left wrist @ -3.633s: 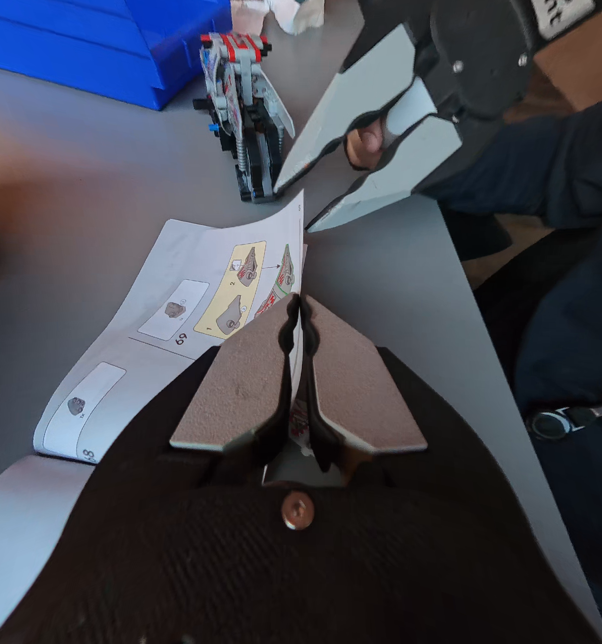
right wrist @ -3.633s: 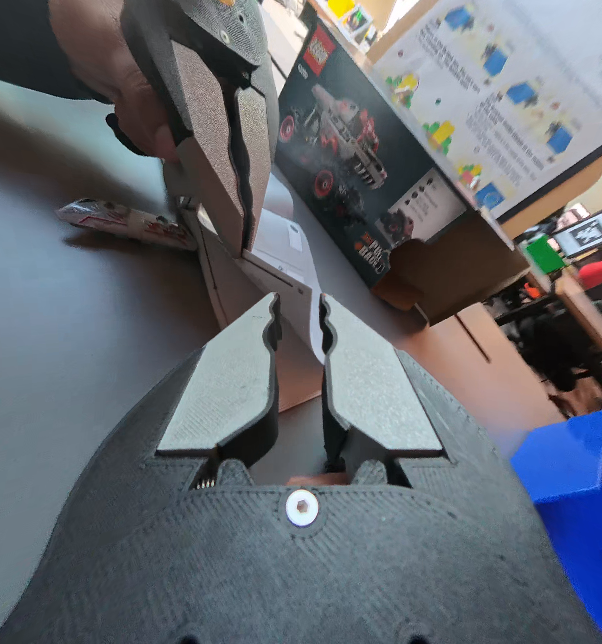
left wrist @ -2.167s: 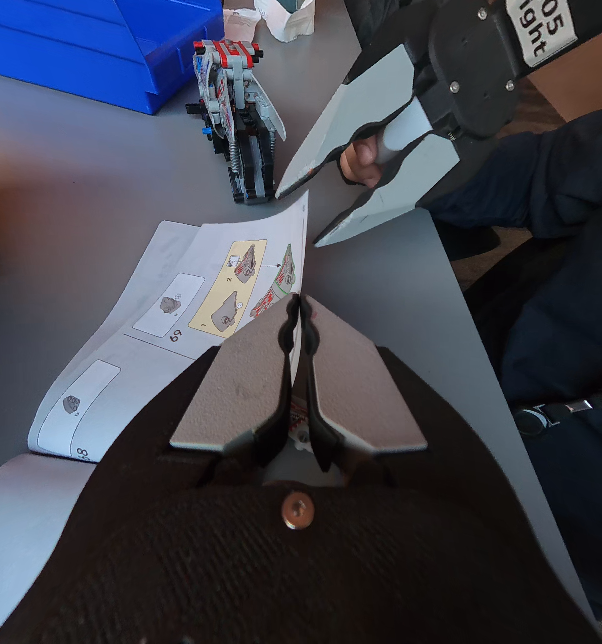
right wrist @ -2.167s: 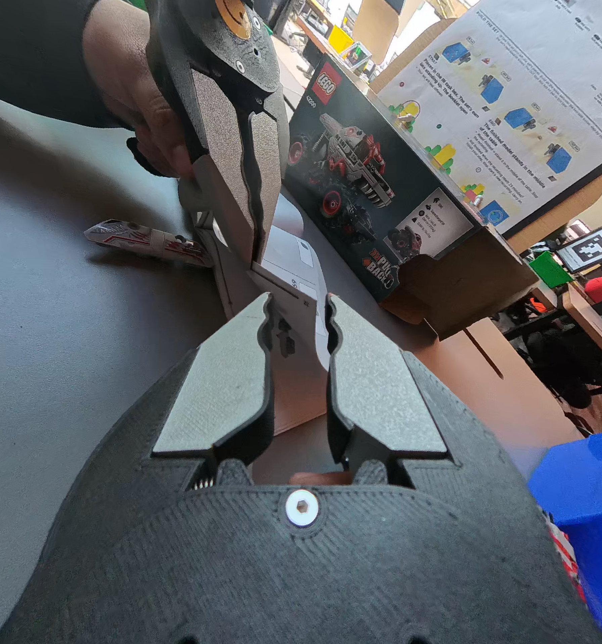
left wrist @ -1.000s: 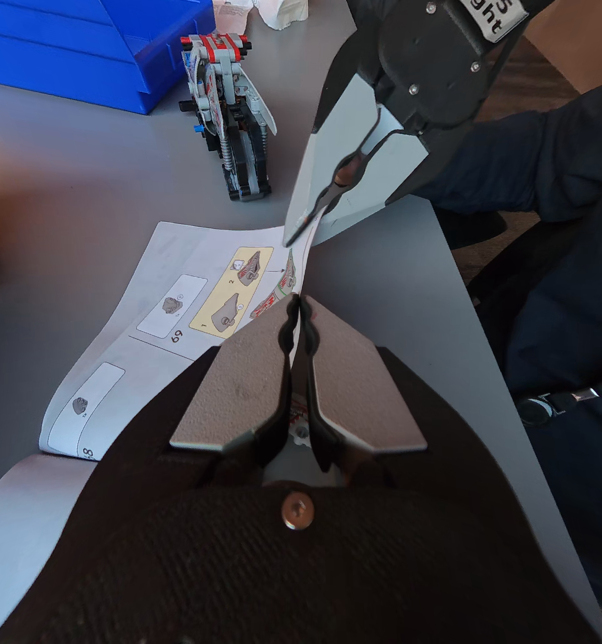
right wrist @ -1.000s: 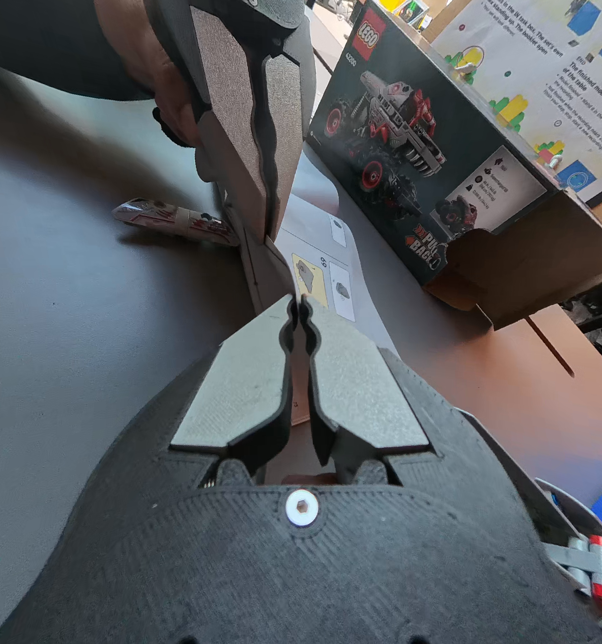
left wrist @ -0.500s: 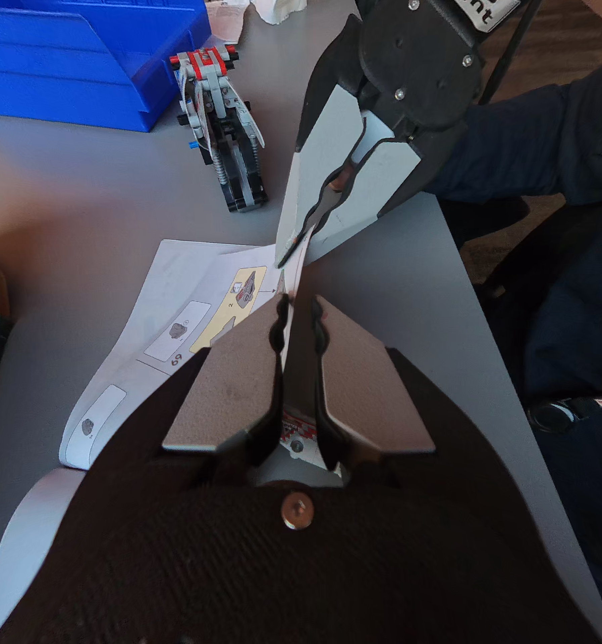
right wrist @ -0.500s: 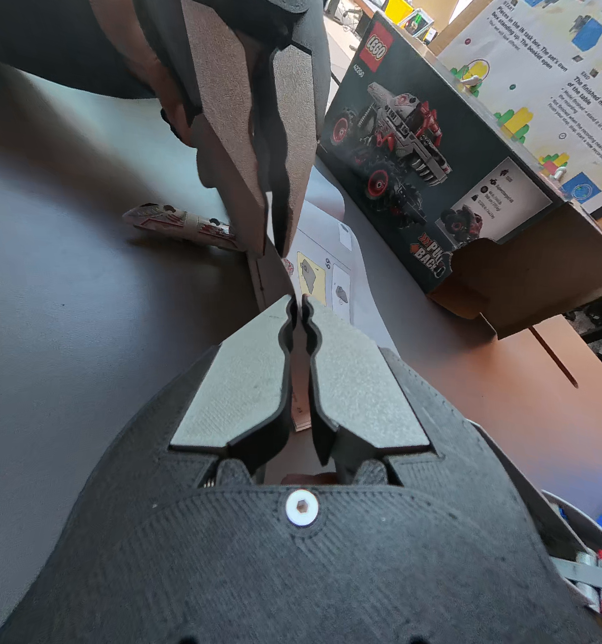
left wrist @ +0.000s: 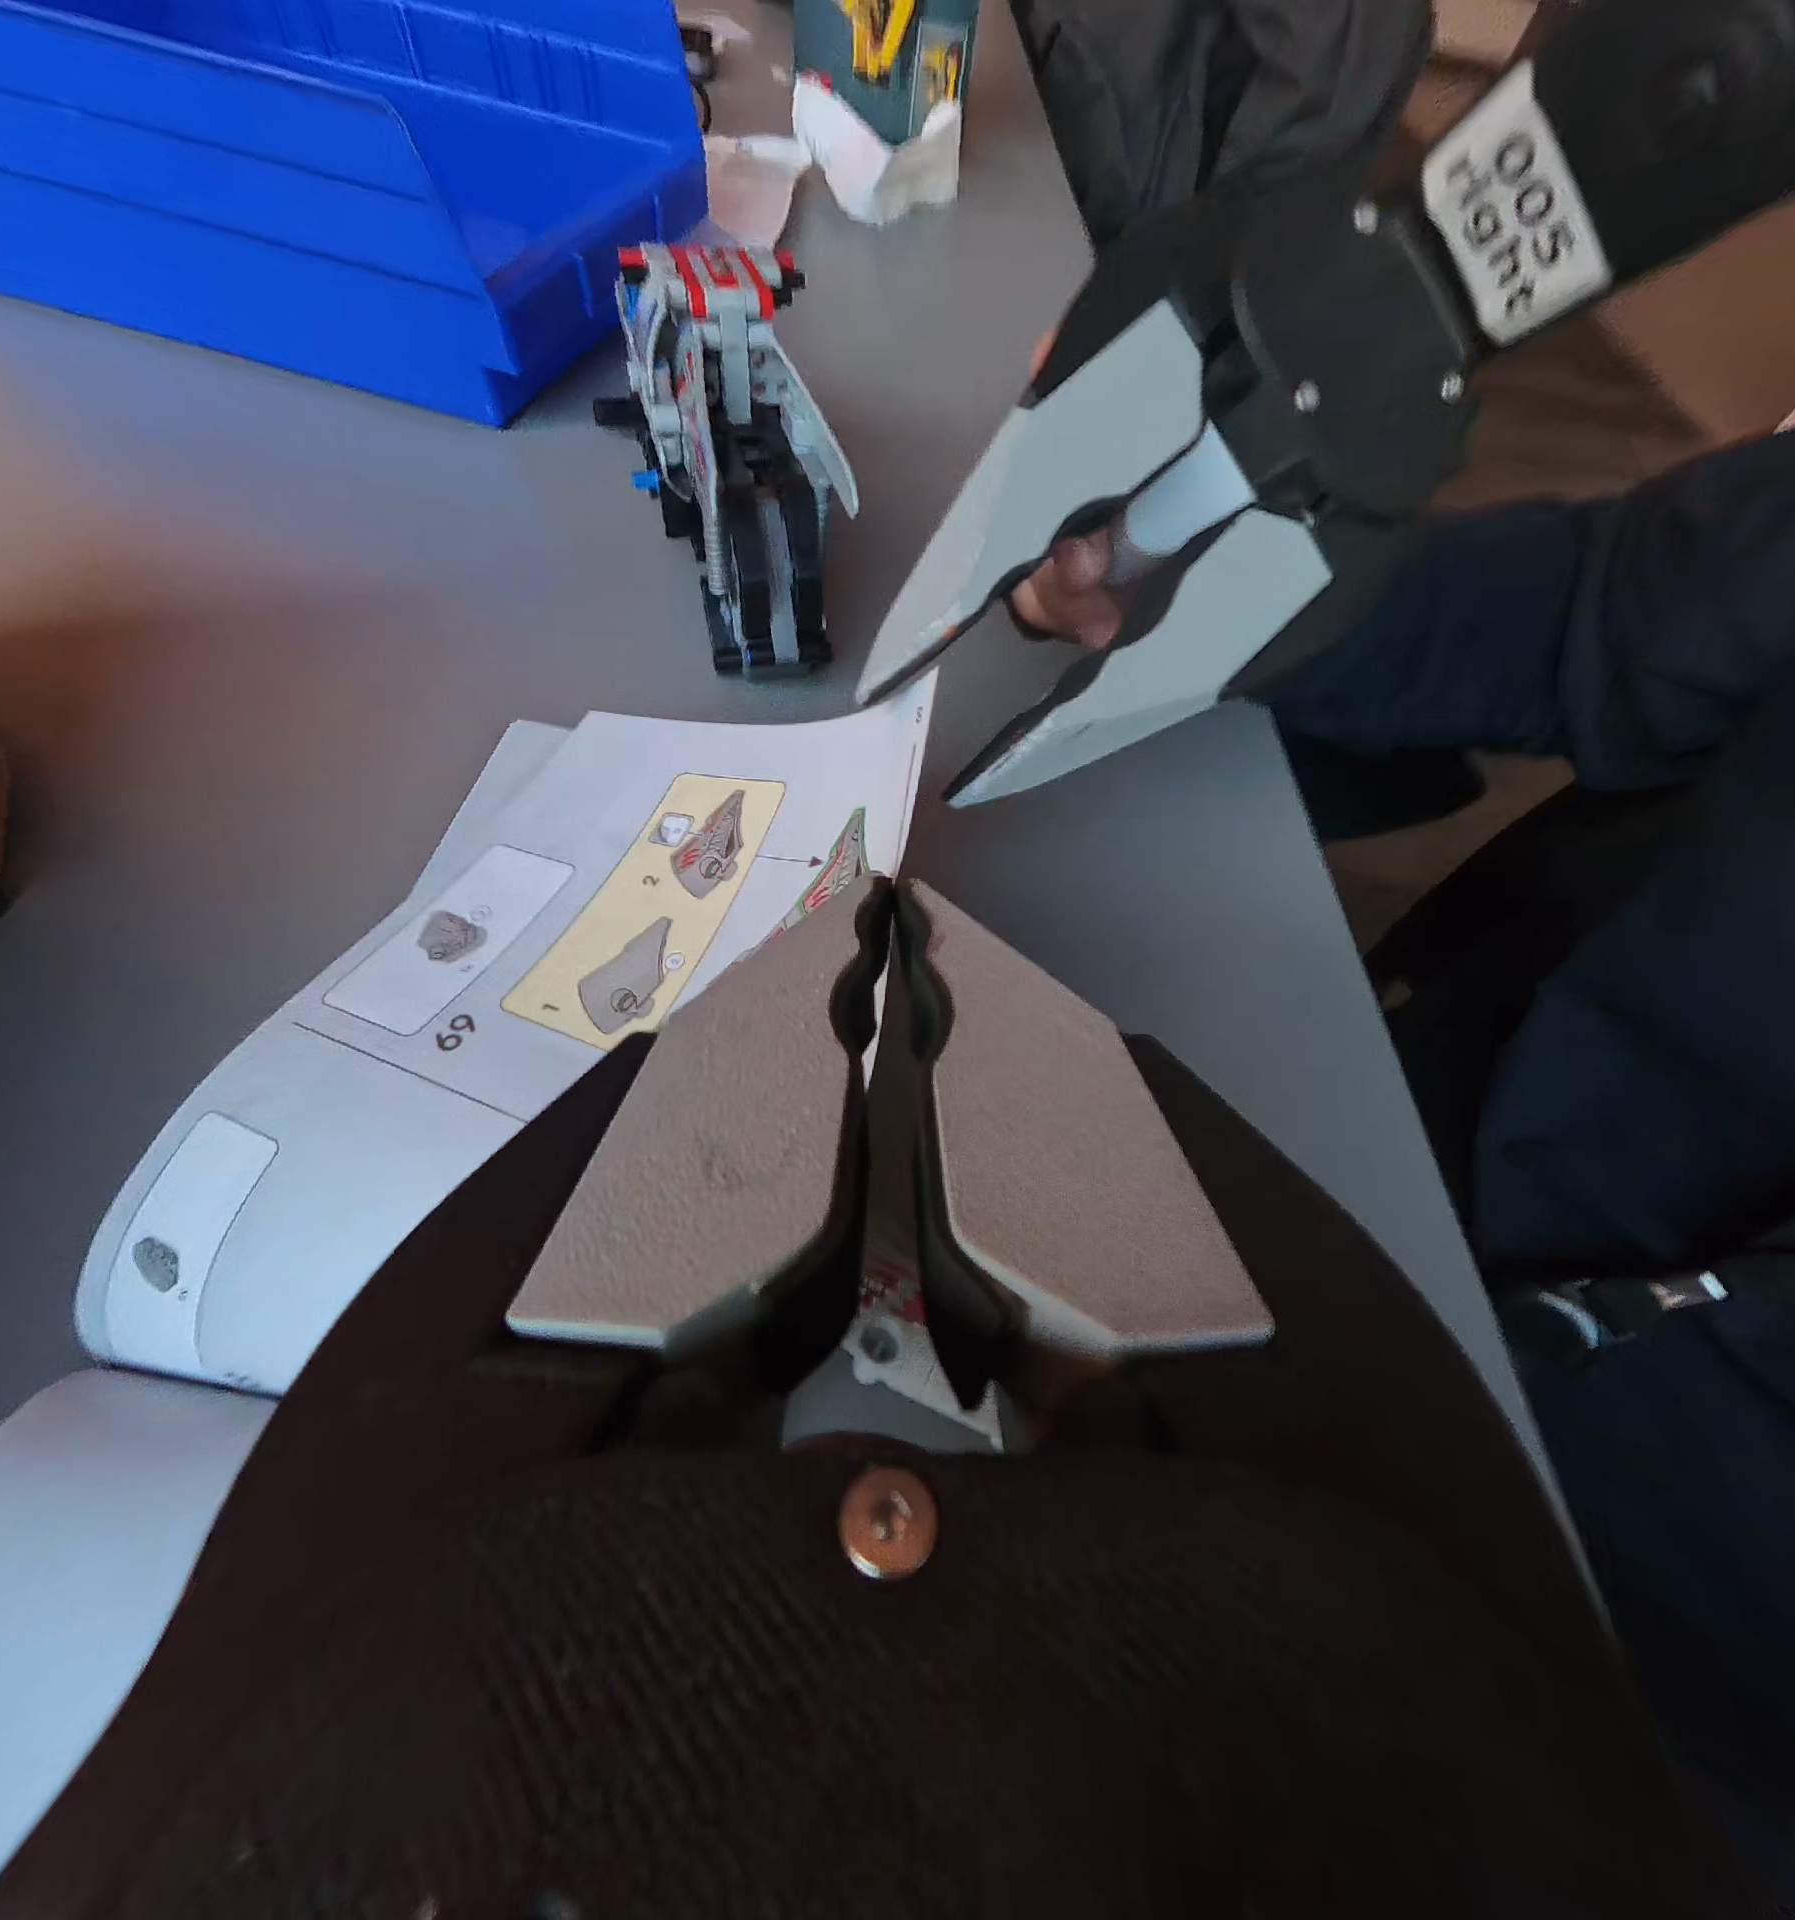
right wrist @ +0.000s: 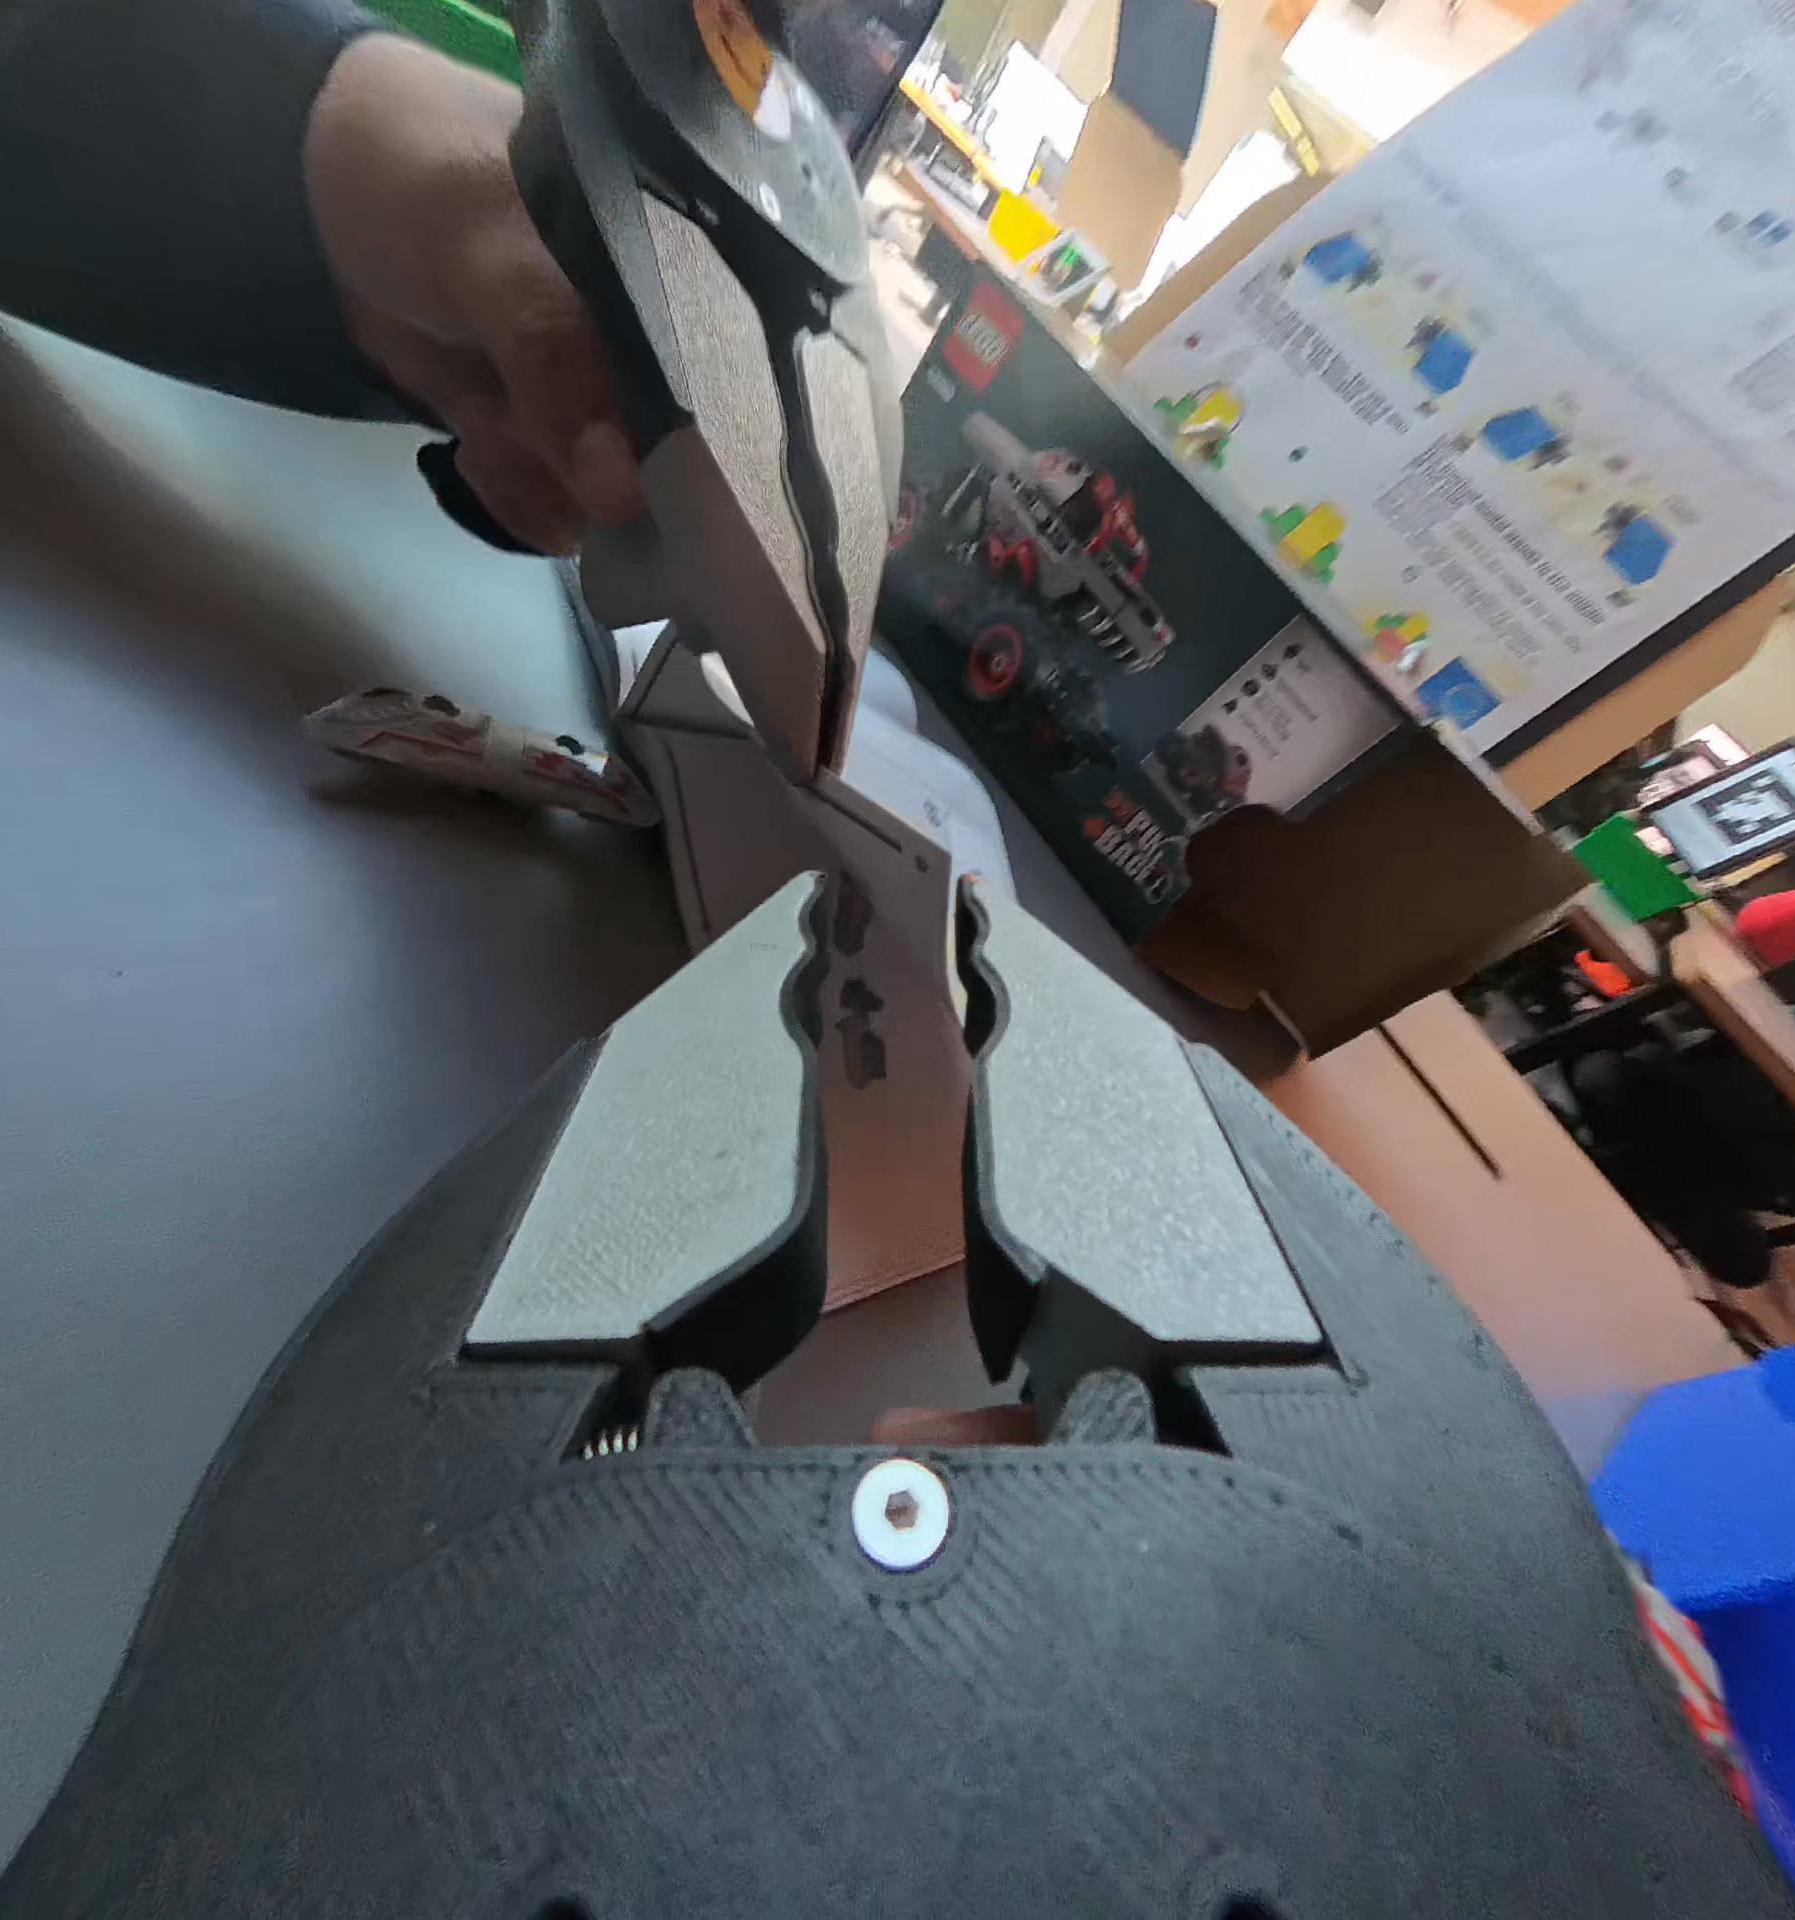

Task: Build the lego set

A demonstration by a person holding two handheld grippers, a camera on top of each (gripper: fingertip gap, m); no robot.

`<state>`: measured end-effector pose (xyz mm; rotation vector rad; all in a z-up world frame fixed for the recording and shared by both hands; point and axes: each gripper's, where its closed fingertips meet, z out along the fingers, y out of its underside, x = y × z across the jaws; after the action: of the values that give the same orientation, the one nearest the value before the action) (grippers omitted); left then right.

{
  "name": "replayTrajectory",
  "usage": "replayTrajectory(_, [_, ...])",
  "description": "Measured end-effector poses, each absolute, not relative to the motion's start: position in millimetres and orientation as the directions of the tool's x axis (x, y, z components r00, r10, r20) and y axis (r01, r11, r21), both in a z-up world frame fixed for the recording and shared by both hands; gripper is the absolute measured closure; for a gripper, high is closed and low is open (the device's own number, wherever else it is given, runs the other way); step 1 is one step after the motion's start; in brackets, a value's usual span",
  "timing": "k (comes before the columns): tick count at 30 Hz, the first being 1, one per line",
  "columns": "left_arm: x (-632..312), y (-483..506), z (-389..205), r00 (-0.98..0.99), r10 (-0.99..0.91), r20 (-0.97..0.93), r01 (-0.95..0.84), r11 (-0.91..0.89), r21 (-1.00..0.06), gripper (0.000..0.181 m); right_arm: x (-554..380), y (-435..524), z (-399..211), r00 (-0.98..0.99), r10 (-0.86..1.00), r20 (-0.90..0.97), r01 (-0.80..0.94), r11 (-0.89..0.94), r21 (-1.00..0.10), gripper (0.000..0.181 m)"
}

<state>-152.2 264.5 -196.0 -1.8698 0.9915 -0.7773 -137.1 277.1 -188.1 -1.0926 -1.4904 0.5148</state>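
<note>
My left gripper [left wrist: 893,896] is shut on the right edge of a page of the open instruction booklet [left wrist: 560,935] and holds it lifted off the grey table. My right gripper [left wrist: 908,746] is open, its tips just beyond the page's top corner and not touching it. In the right wrist view my right gripper [right wrist: 891,883] is open with the page [right wrist: 877,1049] seen between the fingers. The left gripper [right wrist: 825,774] pinches the page just ahead. The partly built grey, red and black lego model [left wrist: 727,468] stands behind the booklet.
A blue bin [left wrist: 301,177] stands at the back left, a crumpled white bag [left wrist: 872,156] behind the model. A white and red printed lego panel [right wrist: 477,748] lies by the booklet. The dark lego box [right wrist: 1080,623] stands beyond. The table edge [left wrist: 1392,1039] runs on the right.
My left gripper has shut on the page again. My right gripper, shut on the page's top edge half a second ago, has opened, let go and drawn back to the right.
</note>
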Motion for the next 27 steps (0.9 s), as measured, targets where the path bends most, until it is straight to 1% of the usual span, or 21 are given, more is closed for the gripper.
replayTrajectory(1, [-151.8,264.8,-192.9,0.486,-0.860,0.156,-0.294,-0.329,-0.898,0.181,-136.1,275.8,-182.7,0.111,0.829,0.548,0.326,0.491,-0.808,0.160])
replayTrajectory(3, [-152.4,265.1,-191.2,0.480,-0.857,0.186,-0.267,-0.344,-0.900,0.181,-135.9,271.0,-176.7,0.127,0.795,0.594,0.310,0.537,-0.785,0.160])
replayTrajectory(8, [-153.1,266.5,-194.8,0.491,-0.851,0.188,-0.273,-0.356,-0.894,0.181,-142.6,266.0,-188.6,0.098,0.715,0.692,0.383,0.615,-0.689,0.159])
replayTrajectory(11, [-153.0,266.4,-195.6,0.491,-0.850,0.190,-0.275,-0.358,-0.892,0.181,-142.3,266.6,-185.0,0.121,0.672,0.730,0.390,0.644,-0.658,0.157])
replayTrajectory(13, [-155.0,268.2,-195.5,0.503,-0.844,0.187,-0.272,-0.360,-0.892,0.181,-139.0,268.9,-175.8,0.166,0.660,0.733,0.370,0.647,-0.667,0.154])
replayTrajectory(15, [-156.5,269.3,-194.3,0.507,-0.840,0.195,-0.259,-0.364,-0.895,0.181,-136.2,269.5,-170.4,0.187,0.670,0.719,0.343,0.641,-0.687,0.156])
replayTrajectory(16, [-156.8,269.4,-193.7,0.507,-0.839,0.198,-0.254,-0.365,-0.896,0.181,-135.9,270.0,-171.3,0.183,0.683,0.707,0.339,0.632,-0.697,0.157])
replayTrajectory(20, [-154.7,267.2,-192.7,0.497,-0.846,0.196,-0.257,-0.359,-0.897,0.181,-137.6,277.5,-181.6,0.167,0.737,0.654,0.371,0.568,-0.735,0.151])
replayTrajectory(27, [-152.7,263.9,-191.0,0.484,-0.857,0.179,-0.270,-0.340,-0.901,0.181,-140.0,274.6,-185.6,0.132,0.801,0.584,0.347,0.515,-0.784,0.149])
